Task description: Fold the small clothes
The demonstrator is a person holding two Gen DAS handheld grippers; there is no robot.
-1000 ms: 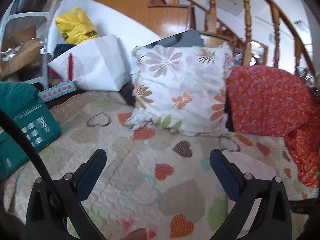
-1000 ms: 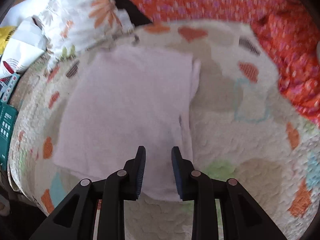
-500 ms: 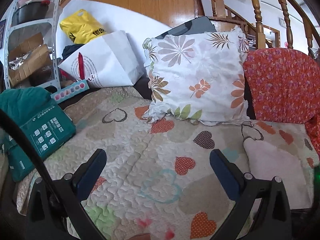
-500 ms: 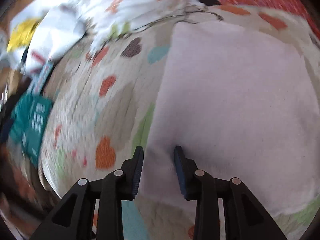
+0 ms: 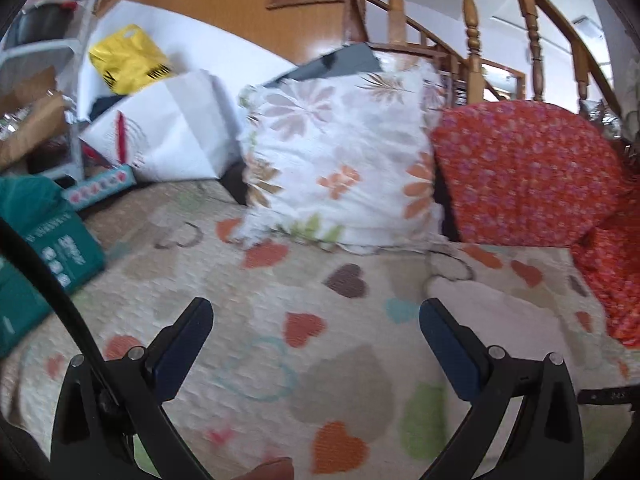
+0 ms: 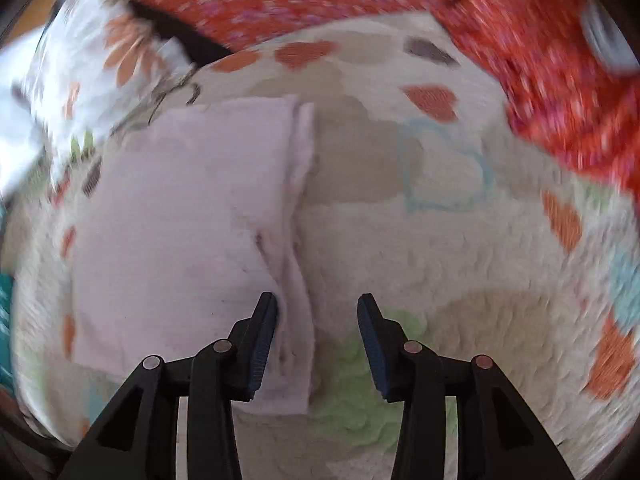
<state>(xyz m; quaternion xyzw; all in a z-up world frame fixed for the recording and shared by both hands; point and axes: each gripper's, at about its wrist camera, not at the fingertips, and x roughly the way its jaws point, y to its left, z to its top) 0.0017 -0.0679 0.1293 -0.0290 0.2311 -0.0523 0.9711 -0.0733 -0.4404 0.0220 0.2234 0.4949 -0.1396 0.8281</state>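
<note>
A pale pink folded cloth point(image 6: 180, 216) lies flat on the heart-patterned quilt point(image 6: 460, 264). Its layered right edge runs down to my right gripper point(image 6: 316, 312), which is open, low over the cloth's near right corner, with the edge between the fingers. In the left wrist view the same cloth point(image 5: 516, 320) lies at the right, partly behind the right finger. My left gripper point(image 5: 316, 316) is wide open and empty above the bare quilt point(image 5: 280, 360).
A floral pillow point(image 5: 340, 160) and an orange-red cushion point(image 5: 520, 176) lean at the back. A white paper bag point(image 5: 168, 132), a yellow bag point(image 5: 128, 60) and a teal box point(image 5: 52, 256) sit at the left. Orange-red fabric point(image 6: 560, 80) borders the quilt's right side.
My right gripper has opened wider and swung from the cloth's left edge back to its right edge. My left gripper's view shifted slightly; it stays open.
</note>
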